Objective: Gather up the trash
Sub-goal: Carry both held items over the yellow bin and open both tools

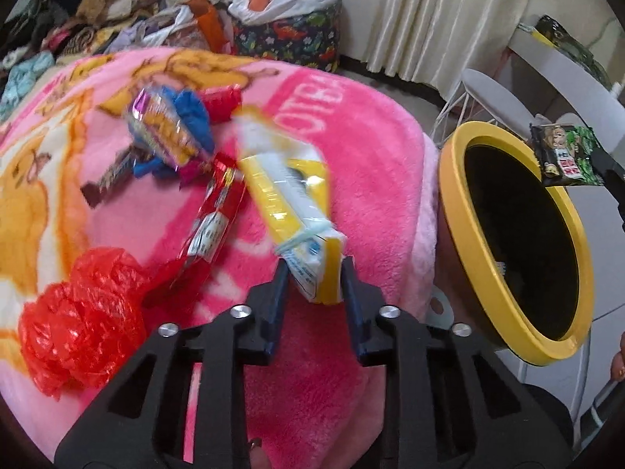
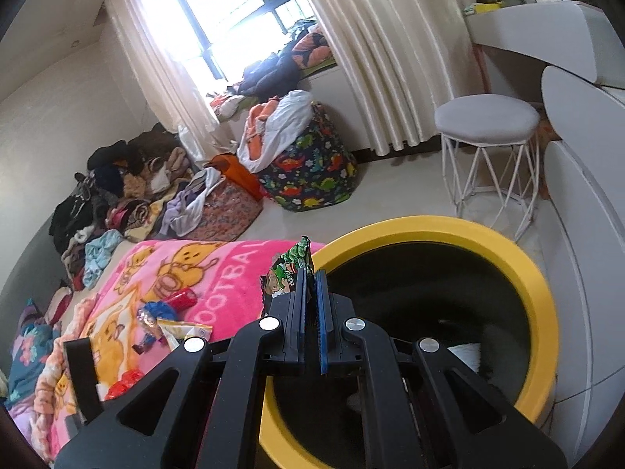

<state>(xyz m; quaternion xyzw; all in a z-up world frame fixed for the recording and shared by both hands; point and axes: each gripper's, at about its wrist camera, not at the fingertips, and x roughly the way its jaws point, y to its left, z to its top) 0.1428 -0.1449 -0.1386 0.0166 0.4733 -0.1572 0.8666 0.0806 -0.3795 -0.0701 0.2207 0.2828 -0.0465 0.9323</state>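
Bedroom: blanket, curtains, clothes

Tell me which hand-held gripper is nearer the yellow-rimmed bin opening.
Right. The right hand-held gripper holds a green snack wrapper at the yellow-rimmed bin edge. The left hand-held gripper is over the pink blanket, fingers around a yellow box.

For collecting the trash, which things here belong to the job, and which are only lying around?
Belong to the job:
- yellow-rimmed black bin
- yellow and white carton, between the left gripper fingers
- green snack packet, held by the right gripper
- crumpled red plastic bag
- red wrapper

Only lying around:
- pink cartoon blanket
- white stool
- dinosaur-print laundry basket
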